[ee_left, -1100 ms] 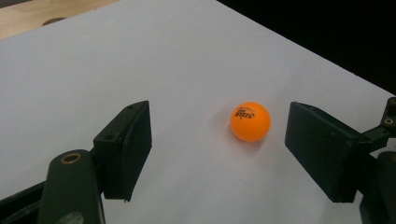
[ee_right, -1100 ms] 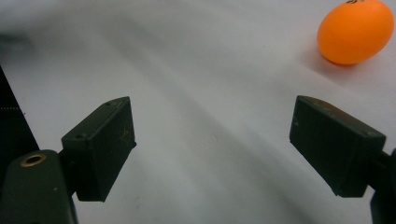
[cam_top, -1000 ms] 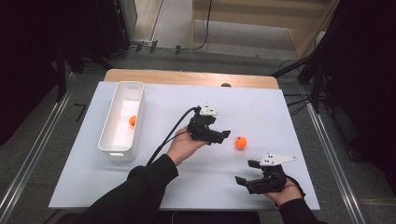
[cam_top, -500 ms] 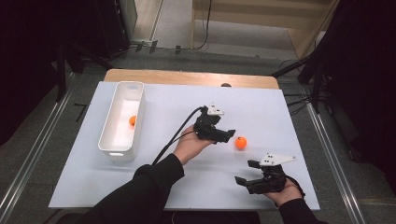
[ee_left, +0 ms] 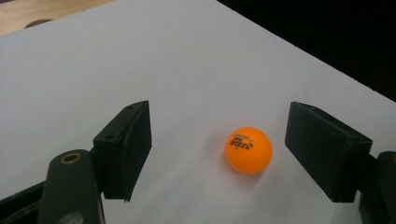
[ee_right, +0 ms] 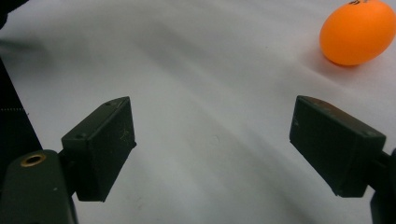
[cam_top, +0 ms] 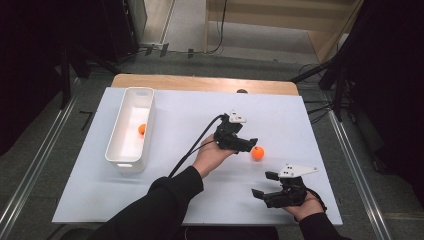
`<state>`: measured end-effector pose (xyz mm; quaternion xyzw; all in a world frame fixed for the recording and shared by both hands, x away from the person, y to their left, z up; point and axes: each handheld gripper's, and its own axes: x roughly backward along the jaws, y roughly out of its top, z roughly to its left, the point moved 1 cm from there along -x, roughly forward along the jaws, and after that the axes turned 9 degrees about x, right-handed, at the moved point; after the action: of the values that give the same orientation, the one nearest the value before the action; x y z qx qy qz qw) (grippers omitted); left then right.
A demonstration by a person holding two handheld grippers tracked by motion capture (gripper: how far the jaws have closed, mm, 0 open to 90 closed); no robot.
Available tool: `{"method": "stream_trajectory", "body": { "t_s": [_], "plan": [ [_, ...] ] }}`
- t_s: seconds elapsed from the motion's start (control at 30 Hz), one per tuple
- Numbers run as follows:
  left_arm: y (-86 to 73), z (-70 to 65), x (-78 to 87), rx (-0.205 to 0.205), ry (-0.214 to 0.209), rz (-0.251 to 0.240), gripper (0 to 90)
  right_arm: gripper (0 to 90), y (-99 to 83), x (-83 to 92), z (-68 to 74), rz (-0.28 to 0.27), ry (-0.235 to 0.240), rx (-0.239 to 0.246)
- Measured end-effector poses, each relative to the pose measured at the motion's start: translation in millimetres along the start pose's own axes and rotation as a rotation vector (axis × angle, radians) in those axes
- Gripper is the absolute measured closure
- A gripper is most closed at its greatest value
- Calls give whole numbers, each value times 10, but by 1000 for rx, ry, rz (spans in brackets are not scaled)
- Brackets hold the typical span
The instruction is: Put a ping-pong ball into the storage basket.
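An orange ping-pong ball [cam_top: 258, 152] with black print lies on the white table top [cam_top: 190, 115], right of centre. My left gripper [cam_top: 251, 143] is just left of it, jaws open and pointing at it. In the left gripper view the ball [ee_left: 248, 150] sits between and slightly beyond the two black jaws, nearer the right one, touching neither; the gripper [ee_left: 219, 154] stands open. My right gripper [cam_top: 261, 186] rests low near the front right of the table, open and empty. Its own view [ee_right: 212, 154] has the ball [ee_right: 358, 31] at the upper right.
A white oblong bin [cam_top: 131, 159] stands at the left of the table with another orange ball [cam_top: 142, 129] inside. A wooden strip [cam_top: 200, 82] runs along the far edge. Dark floor surrounds the table; the left gripper's cable [cam_top: 195, 147] trails back over the table.
My left gripper has moved rightward, closing in on the orange ball. Its jaws stay equally wide. The right gripper and both balls have not moved.
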<state>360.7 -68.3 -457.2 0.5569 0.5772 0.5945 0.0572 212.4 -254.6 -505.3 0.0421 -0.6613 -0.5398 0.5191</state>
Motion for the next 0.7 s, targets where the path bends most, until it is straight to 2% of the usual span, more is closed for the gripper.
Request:
{"method": "stream_trajectory", "body": {
  "t_s": [0.17,0.2,0.27,0.4,0.7],
  "plan": [
    [3,-16,-64,-5,-6,9,202,126,2,-4,3,2,2,-3],
    [1,-16,-86,1,-21,11,168,126,3,-4,4,3,1,-3],
    [-6,-13,-118,2,-27,21,10,126,3,-5,4,3,1,-3],
    [-10,-16,-143,-17,0,12,0,126,1,2,2,3,1,-5],
    [10,-35,-201,15,7,-4,0,126,1,6,5,0,2,-6]
  ]
}}
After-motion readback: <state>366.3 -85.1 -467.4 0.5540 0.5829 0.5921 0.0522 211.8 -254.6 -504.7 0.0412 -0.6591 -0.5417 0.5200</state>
